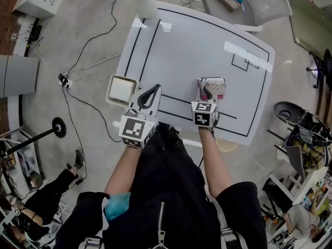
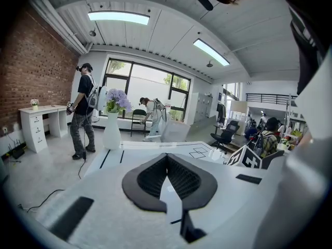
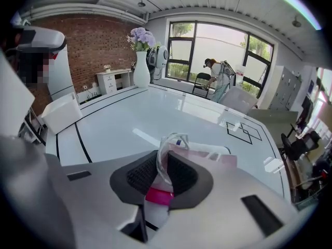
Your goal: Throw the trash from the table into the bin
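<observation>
The head view looks steeply down from high over the bench (image 1: 197, 45), while both gripper views sit low and close behind their jaws, facing across it toward the windows (image 2: 148, 90), all three sharing its top and the vase (image 1: 145, 5).

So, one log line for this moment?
right gripper: shut on wrapper | left gripper: shut, empty | bin: beside table

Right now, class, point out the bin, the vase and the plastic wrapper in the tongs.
bin (image 1: 110, 91): head view, its left rim.
vase (image 1: 146, 6): head view, its white body.
plastic wrapper (image 3: 160, 197): right gripper view, its pink band.
</observation>
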The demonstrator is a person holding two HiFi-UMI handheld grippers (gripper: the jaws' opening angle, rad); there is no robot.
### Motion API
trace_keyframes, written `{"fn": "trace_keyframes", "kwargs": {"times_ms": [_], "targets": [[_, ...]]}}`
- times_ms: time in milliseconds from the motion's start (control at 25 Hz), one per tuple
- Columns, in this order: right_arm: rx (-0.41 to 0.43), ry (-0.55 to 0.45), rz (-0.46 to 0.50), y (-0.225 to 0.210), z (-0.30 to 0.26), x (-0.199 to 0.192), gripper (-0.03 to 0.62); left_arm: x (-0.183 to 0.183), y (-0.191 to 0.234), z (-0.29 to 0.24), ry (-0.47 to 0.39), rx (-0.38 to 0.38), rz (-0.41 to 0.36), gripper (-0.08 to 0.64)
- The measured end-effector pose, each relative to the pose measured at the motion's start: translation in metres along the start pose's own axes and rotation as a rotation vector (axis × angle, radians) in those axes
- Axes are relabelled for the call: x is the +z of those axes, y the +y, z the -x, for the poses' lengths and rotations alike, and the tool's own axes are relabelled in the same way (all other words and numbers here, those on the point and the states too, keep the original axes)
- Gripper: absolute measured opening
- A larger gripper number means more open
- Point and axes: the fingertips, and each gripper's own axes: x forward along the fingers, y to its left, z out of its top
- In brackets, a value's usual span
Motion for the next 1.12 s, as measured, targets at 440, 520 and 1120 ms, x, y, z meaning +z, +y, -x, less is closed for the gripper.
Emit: {"fn": "trace_keyframes", "kwargs": {"times_ms": [440, 520, 1120], "targets": [[0.031, -0.008, 0.003, 0.002, -0.003, -0.001, 0.041, -0.003, 0.001, 0.003, 0.001, 0.009, 0.007, 0.008], [0.032, -0.012, 0.009, 0.002, -0.003, -0.002, 0.040, -0.005, 0.000, 0.003, 0.003, 0.009, 0.006, 0.008], [0.055, -0.037, 0.006, 0.004, 0.011, 0.002, 0.028, -0.002, -0.010, 0.000, 0.001, -0.013, 0.002, 0.008]]}}
